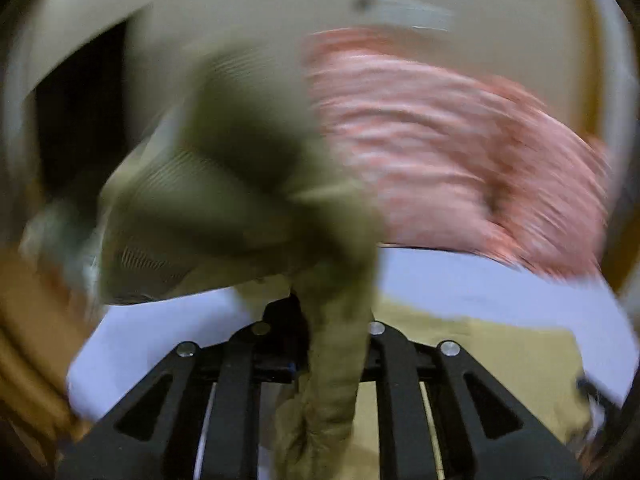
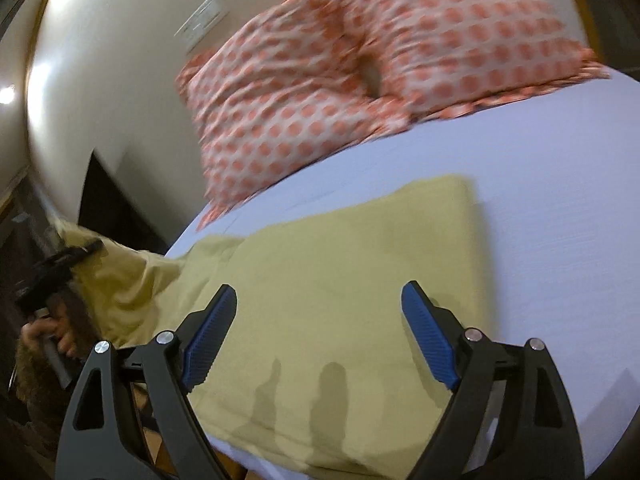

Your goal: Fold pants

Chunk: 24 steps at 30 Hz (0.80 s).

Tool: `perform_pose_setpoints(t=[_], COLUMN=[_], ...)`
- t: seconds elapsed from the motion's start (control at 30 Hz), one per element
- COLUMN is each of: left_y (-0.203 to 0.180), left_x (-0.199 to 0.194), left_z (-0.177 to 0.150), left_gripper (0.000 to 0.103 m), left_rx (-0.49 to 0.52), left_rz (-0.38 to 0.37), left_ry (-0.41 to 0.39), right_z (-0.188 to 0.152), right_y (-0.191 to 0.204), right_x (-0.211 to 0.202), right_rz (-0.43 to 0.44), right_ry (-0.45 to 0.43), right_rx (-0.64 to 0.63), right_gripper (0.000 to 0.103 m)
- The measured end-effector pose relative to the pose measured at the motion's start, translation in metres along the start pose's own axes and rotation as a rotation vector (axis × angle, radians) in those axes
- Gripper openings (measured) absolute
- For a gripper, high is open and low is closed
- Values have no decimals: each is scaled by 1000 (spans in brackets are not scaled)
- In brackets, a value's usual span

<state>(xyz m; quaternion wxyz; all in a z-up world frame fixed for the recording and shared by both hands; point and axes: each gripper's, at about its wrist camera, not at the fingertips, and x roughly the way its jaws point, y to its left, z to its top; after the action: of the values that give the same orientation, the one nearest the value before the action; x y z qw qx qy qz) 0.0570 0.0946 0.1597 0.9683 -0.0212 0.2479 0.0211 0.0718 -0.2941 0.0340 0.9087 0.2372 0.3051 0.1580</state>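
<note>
Basically, the pants (image 2: 340, 280) are lying across the near part of the bed (image 2: 560, 240), olive-yellow, with a flat folded-looking section in the middle and a loose end trailing off the left edge. We are judging the step in hand as bringing that loose end over onto the flat section. In the left wrist view the same cloth (image 1: 240, 184) is bunching right between the fingers of the left gripper (image 1: 320, 332) and draping down over it, so we are reading those tongs as clenched on the pants, though the tips are buried in fabric and the frame is heavily blurred.

To do this well, we are wanting the lifted end carried high enough to hang free of the bed edge, then laid down with its edge matching the far edge of the flat part, no twist in the bunched cloth. The free tool should be pinning or smoothing the flat section so it is not dragging.

Pose: the right gripper (image 2: 320, 336) is hovering just above the flat cloth, jaws spread wide, blue pads (image 2: 208, 340) empty, pointing toward the far side. In that view the left gripper (image 2: 60, 264) is sitting low at the left edge, with a hand (image 2: 48, 334) around its handle. Dotted pillows (image 2: 360, 80) are resting at the far end against the wall (image 2: 100, 80).
</note>
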Motion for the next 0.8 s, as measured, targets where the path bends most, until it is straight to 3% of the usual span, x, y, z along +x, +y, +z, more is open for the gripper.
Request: perform_pose_setpoints(t=[0.07,0.17,0.23,0.27,0.33,0.43,0.5,0.57,0.63,0.67,0.7,0.8], left_y=[-67,-154,-199,-218,-234,-236,-227,-204,-183,-175,-153,-86], left_x=[-7,-8,-4,1,11,0,-12,-27,-27,-23,-19,18], left_z=[-4,-45,-87,-111,-141,-162,-154,-139,-119,-111,-100,-73], left_gripper=[16,17,17,17,19,24,27,35,56,60,63,63], left_rx=[166,390,540,602,659,726,690,605,503,455,376,146], left_rz=[-138,-303,-392,-438,-456,-383,-438,-539,-600,-611,-594,-447], left_ry=[-21,13,68,132,207,129,130,141,158,163,156,202], right_z=[5,9,11,11,14,17,21,24,26,25,27,30], right_y=[-18,-41,-55,-63,-73,-84,-83,-77,-73,-72,-70,-70], right_x=[-16,-35,-44,-48,-50,-37,-24,-8,10,14,18,31], right_rz=[-41,-84,-102,-113,-117,-69,-55,-52,-60,-65,-73,-54], right_ry=[-49,-104,-122,-122,-110,-44,12,69,125,134,133,163], right_rx=[41,96,132,152,181,224,214,179,142,130,117,107], right_gripper=[86,86,86,86,86,86,84,73,64,63,59,46])
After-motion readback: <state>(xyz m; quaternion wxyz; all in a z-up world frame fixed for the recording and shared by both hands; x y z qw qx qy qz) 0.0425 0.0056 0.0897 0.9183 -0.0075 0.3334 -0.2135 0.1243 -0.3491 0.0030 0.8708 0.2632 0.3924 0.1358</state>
